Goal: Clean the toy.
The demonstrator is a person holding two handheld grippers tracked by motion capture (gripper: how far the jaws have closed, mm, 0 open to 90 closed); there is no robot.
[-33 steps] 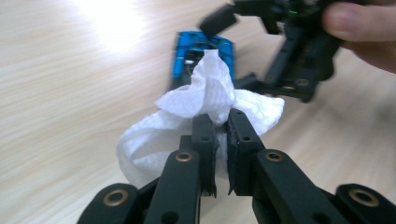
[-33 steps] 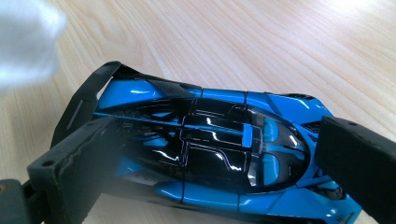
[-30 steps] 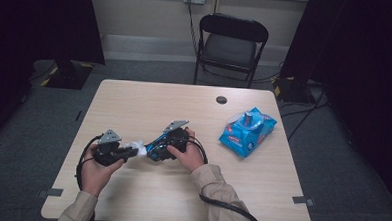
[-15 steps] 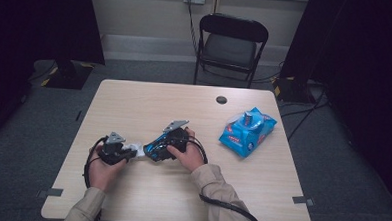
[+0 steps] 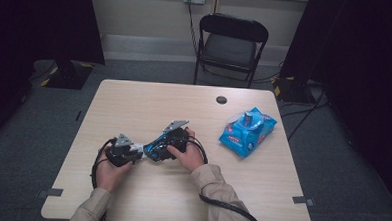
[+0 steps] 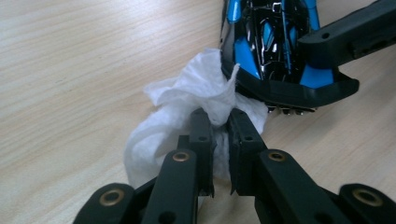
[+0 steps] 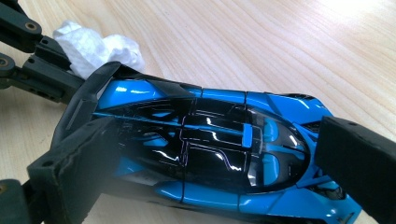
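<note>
A blue and black toy car [image 7: 219, 154] lies between the pads of my right gripper [image 7: 219, 163], which is shut on its sides; the car [image 5: 157, 148] sits low over the table in the high view. My left gripper [image 6: 220, 122] is shut on a crumpled white wipe [image 6: 196, 100]. The wipe touches the black rear edge of the car [image 6: 280, 51]. In the high view my left gripper [image 5: 141, 150] points right toward the car, and my right gripper [image 5: 158, 150] comes in from the right. The wipe [image 7: 95, 46] shows beside the car's rear in the right gripper view.
A blue pack of wipes [image 5: 246, 131] lies on the right part of the wooden table [image 5: 134, 103]. A small dark round grommet [image 5: 221, 99] sits near the far edge. A black folding chair [image 5: 230, 44] stands behind the table. Cables trail from both grippers.
My left gripper with the wipe has come down and moved right, closer to the car's rear. The right gripper and the car have stayed in place.
</note>
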